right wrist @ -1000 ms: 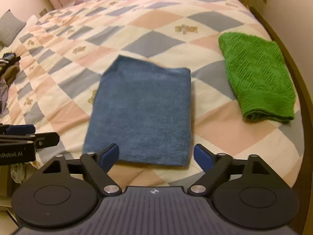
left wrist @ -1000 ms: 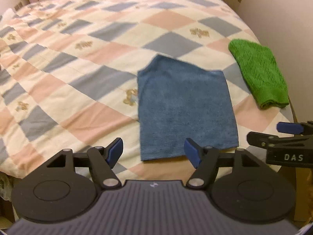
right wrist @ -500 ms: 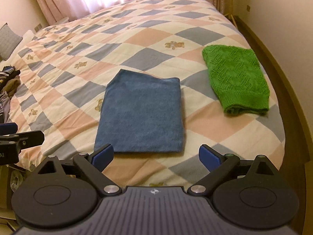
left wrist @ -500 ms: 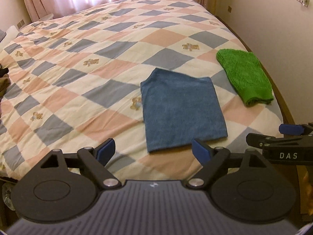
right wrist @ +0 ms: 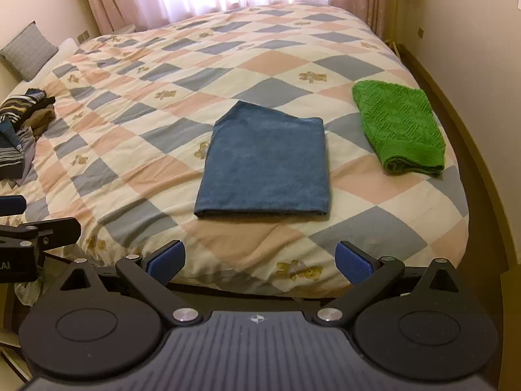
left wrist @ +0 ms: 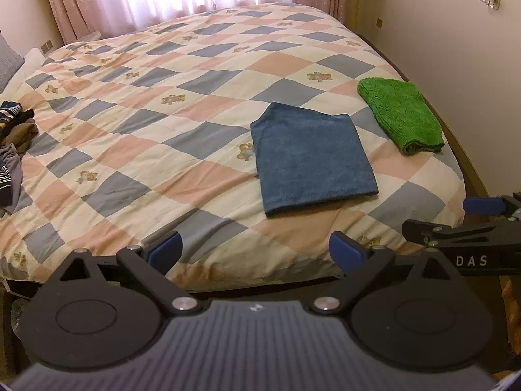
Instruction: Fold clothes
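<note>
Backing off from the folded blue terry towel point(right wrist: 265, 163) | left gripper point(left wrist: 254, 252), right gripper point(right wrist: 259, 259) jaws opening, empty | this fold looks done, striped pile point(right wrist: 19, 123) waits

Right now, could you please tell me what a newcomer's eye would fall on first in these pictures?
Probably the bright green knitted cloth, folded near the right edge of the bed. Beside it, to its left, a blue terry towel lies folded flat on the pink, blue and cream checked quilt. At the far left edge sits a heap of unfolded striped and brown clothes.
</note>
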{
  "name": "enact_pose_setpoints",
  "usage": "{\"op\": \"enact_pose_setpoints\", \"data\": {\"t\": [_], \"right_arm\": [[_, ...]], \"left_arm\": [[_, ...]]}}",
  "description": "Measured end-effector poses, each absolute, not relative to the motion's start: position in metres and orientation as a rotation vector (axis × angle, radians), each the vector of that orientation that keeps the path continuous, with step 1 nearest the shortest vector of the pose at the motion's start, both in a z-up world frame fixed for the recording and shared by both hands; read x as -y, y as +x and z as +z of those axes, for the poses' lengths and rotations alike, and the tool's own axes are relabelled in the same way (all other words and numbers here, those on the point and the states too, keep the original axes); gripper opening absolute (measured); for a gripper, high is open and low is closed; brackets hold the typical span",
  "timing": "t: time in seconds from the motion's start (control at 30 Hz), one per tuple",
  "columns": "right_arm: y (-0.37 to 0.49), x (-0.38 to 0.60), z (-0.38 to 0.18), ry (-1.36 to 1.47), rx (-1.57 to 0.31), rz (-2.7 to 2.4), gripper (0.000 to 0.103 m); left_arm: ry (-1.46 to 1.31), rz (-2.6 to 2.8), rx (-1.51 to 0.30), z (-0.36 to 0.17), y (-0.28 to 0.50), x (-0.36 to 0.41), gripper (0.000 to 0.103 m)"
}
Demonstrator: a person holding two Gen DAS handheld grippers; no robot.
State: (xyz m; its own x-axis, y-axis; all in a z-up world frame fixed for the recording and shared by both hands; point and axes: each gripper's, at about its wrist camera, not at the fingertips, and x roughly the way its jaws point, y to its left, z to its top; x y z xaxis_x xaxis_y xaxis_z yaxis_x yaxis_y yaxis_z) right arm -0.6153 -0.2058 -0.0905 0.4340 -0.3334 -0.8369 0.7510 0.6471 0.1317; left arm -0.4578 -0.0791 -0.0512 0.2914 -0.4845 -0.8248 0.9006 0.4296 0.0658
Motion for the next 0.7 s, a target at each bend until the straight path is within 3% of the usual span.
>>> {"op": "enact_pose_setpoints", "data": {"t": [0.4,0.7], "right_arm": [[-0.618,0.183,-0.076,0.494,-0.879,-0.749,0.101],[-0.625,0.206,-0.069,0.469,-0.892,-0.739,0.101]], "left_arm": [[0.557,-0.99,-0.814,-0.044,-0.46,0.046,0.1],[0.519,-0.977,-0.846,-0.049,-0.462,0.072,0.101]]}}
